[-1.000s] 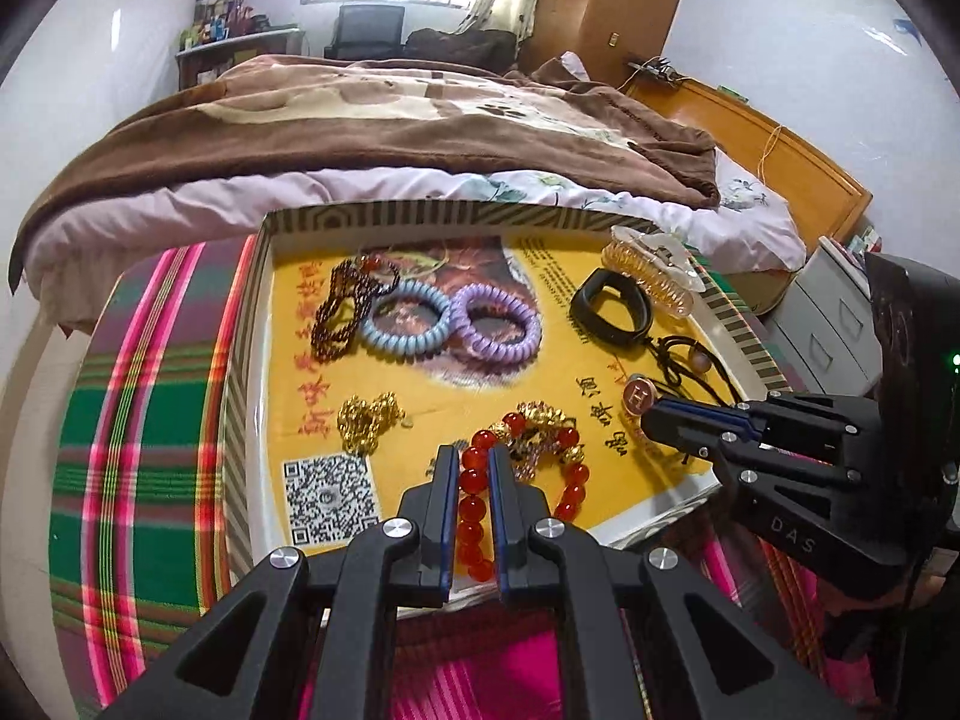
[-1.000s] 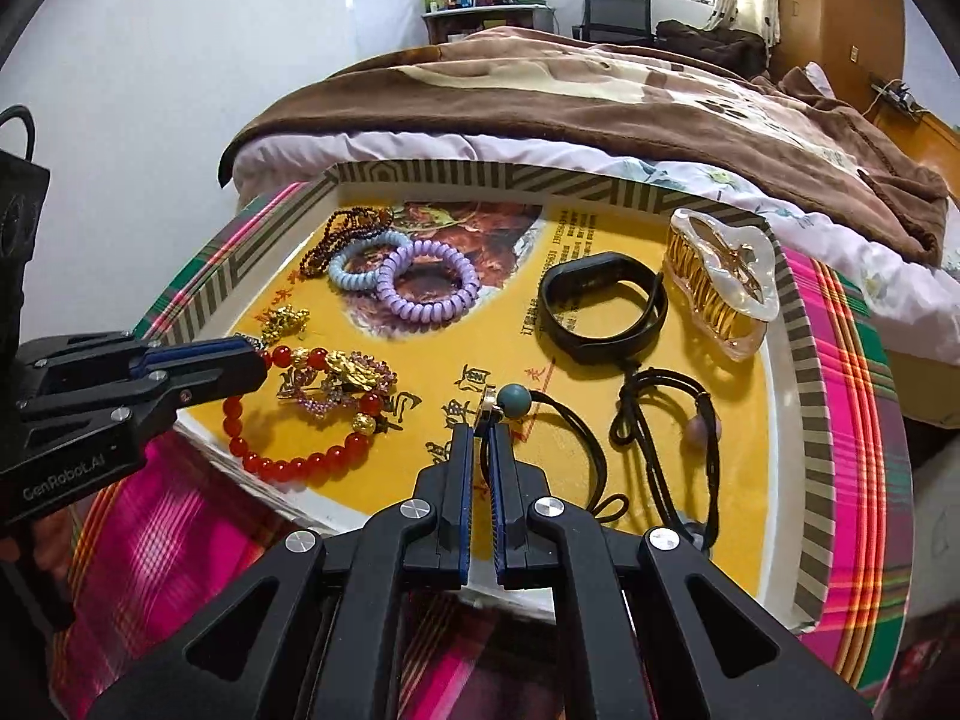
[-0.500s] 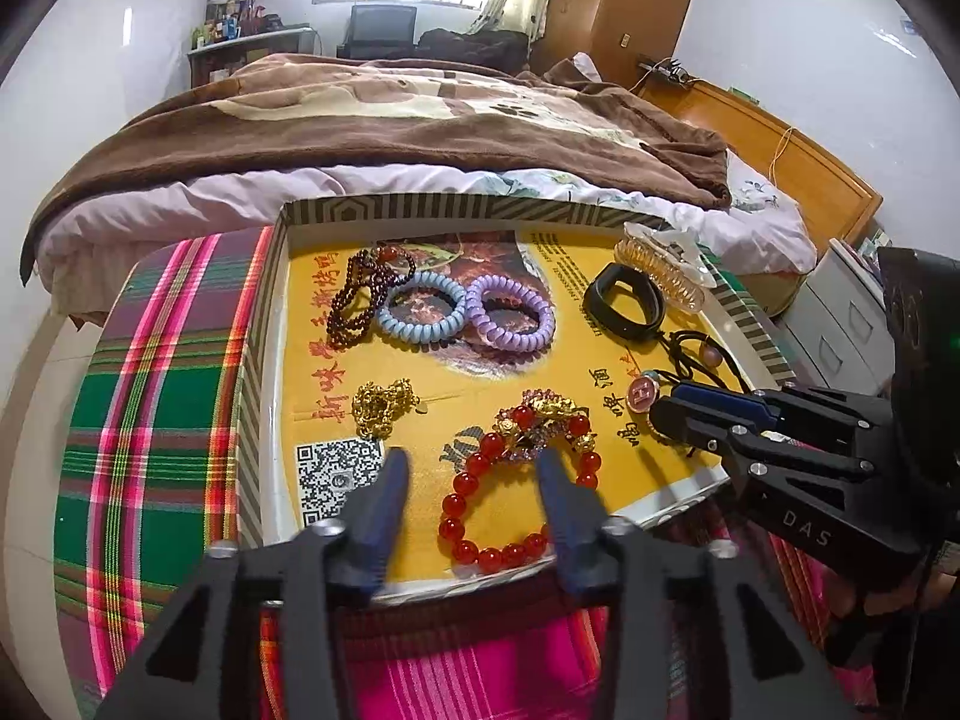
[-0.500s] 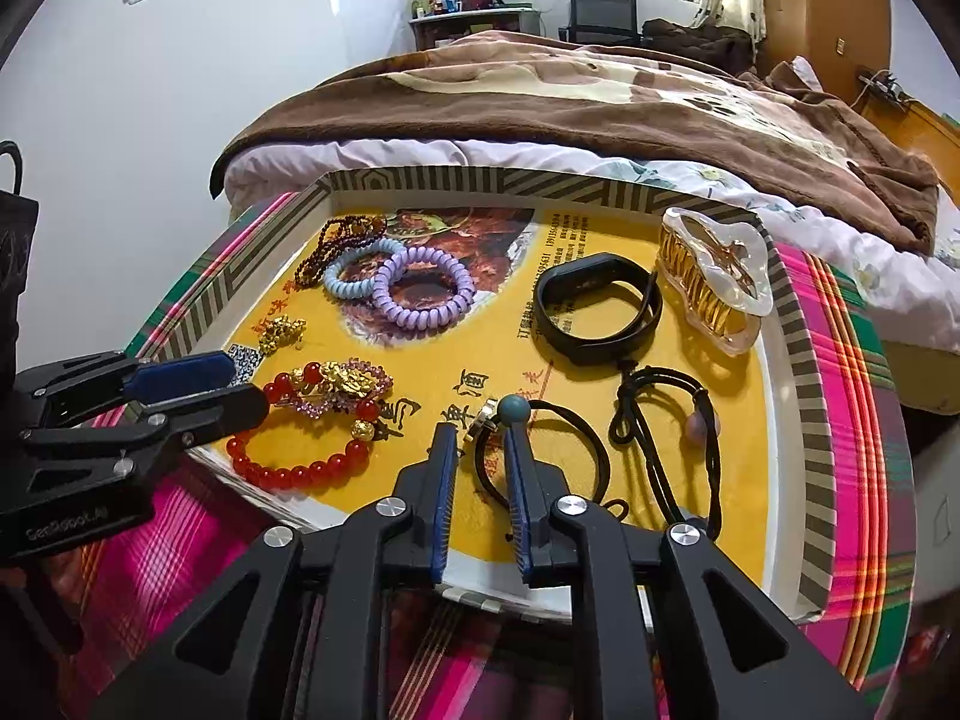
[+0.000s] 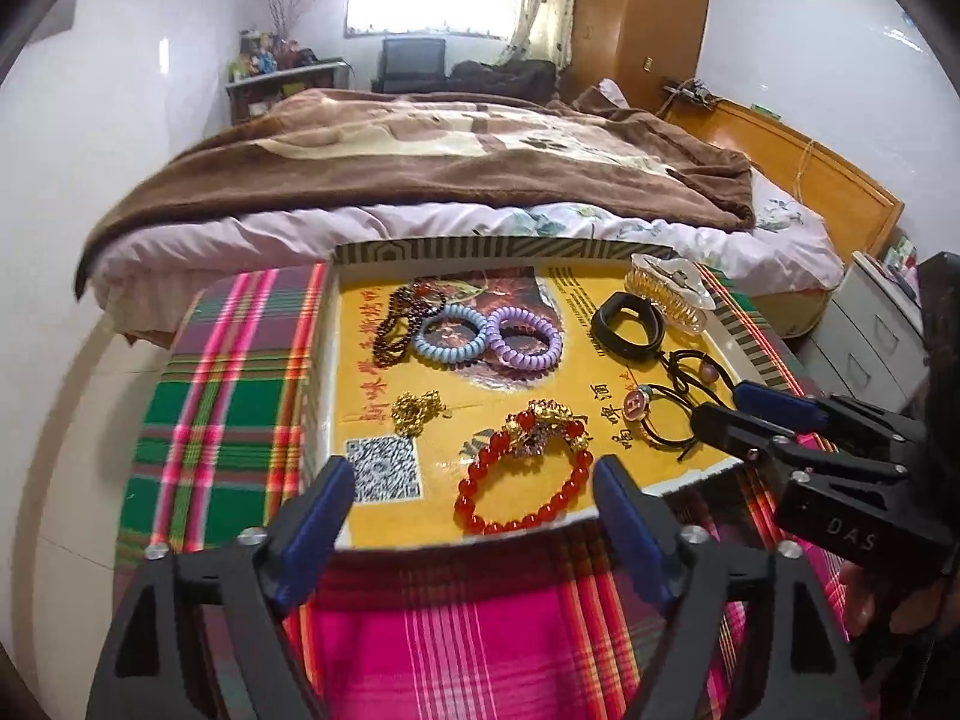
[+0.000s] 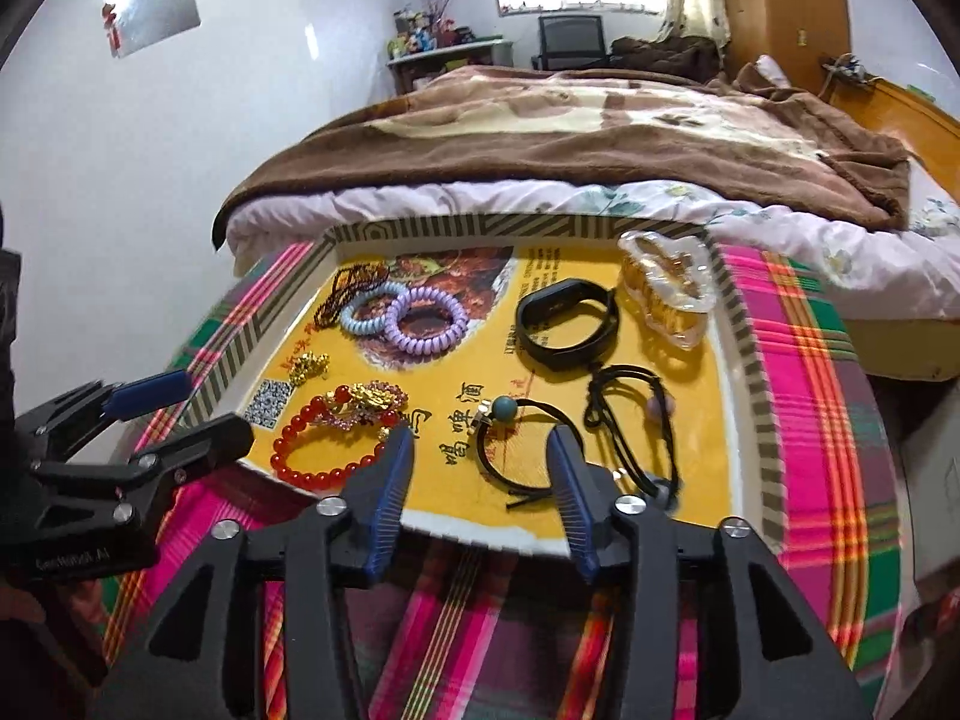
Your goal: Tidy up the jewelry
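A red bead bracelet (image 5: 521, 480) with a gold charm lies loose on the yellow printed floor of a shallow striped-rim tray (image 5: 480, 249), near its front edge — the left gripper (image 5: 474, 501) hangs just in front of it, jaws spread wide and holding nothing. Beside the bracelet to the right, a black cord hair tie with a green bead (image 6: 521, 441) rests on the same yellow floor, and the right gripper (image 6: 480, 468) sits over the tray's front lip with its blue-padded fingers (image 6: 387, 480) parted to either side of the tie, not touching it.

Further back in the tray, a small gold chain (image 5: 417, 411) lies bunched beside a QR code (image 5: 384, 468) printed on the tray floor. Along the far side sit a dark bead bracelet (image 5: 402, 324), a blue coil hair tie (image 5: 450, 339) and a purple coil hair tie (image 5: 525, 342), the two coils touching. To the right are a black smart band (image 6: 567, 324), a second black cord hair tie (image 6: 630, 414) with a pale bead, and a clear amber hair claw (image 6: 666, 288) against the tray's right wall.

The tray stands on a worktop covered by a pink-and-green plaid cloth (image 5: 222, 384). Behind it is a bed with a brown blanket (image 5: 450, 162) — a wooden headboard (image 5: 810, 180) to the right, a window (image 5: 429, 12) and an office chair (image 5: 414, 63) at the far wall.
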